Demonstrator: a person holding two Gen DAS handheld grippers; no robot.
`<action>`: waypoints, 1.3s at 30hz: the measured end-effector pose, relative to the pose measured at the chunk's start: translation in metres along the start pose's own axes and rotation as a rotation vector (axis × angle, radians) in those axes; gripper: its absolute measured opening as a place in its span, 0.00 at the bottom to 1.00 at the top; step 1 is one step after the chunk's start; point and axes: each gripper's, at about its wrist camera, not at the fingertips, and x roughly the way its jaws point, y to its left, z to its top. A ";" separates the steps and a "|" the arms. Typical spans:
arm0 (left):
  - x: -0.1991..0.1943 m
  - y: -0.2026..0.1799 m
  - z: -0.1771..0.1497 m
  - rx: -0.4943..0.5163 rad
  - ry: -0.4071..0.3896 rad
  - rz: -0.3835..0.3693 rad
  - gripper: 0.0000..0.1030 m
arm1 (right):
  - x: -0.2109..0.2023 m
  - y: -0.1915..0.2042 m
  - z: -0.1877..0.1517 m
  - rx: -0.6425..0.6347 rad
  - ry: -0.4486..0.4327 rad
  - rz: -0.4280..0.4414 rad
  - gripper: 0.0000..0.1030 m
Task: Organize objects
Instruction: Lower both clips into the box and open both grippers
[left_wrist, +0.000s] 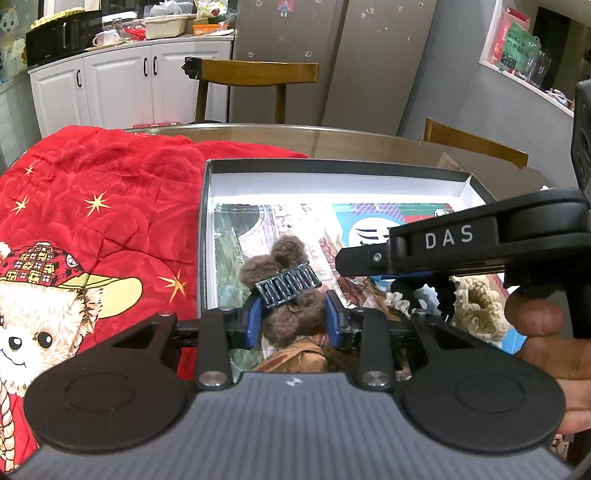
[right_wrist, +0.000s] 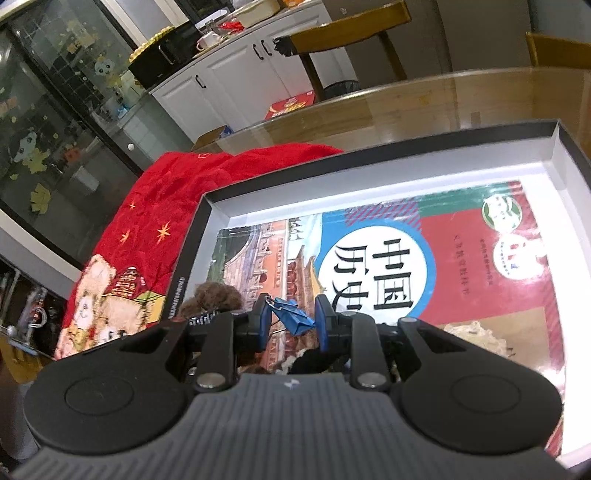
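A black box (left_wrist: 205, 236) with a white lining lies open on the table, with a picture book (right_wrist: 480, 280) flat in its bottom. My left gripper (left_wrist: 291, 317) is shut on a brown fuzzy hair clip (left_wrist: 286, 291) with a dark metal claw, held over the box's near left part. My right gripper (right_wrist: 291, 321) is shut on a small blue binder clip (right_wrist: 293, 315) and holds it above the book. The right gripper also shows from the side in the left wrist view (left_wrist: 461, 240), just right of the hair clip. The fuzzy clip shows in the right wrist view (right_wrist: 216, 297).
A red quilt with a bear print (left_wrist: 92, 229) covers the table left of the box. Cream crocheted scrunchies (left_wrist: 476, 306) and other hair pieces lie in the box's near right corner. Wooden chairs (left_wrist: 258, 74) stand beyond the glass-topped table (right_wrist: 424, 107).
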 end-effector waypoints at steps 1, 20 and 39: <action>0.000 0.001 0.001 -0.006 0.002 -0.004 0.40 | 0.000 -0.001 0.000 0.008 0.004 0.006 0.30; -0.053 0.024 0.030 -0.154 -0.051 -0.079 0.66 | -0.071 0.005 0.009 0.038 -0.132 0.141 0.65; -0.206 -0.025 0.019 -0.016 -0.356 -0.198 0.70 | -0.231 0.033 -0.048 -0.067 -0.450 0.111 0.74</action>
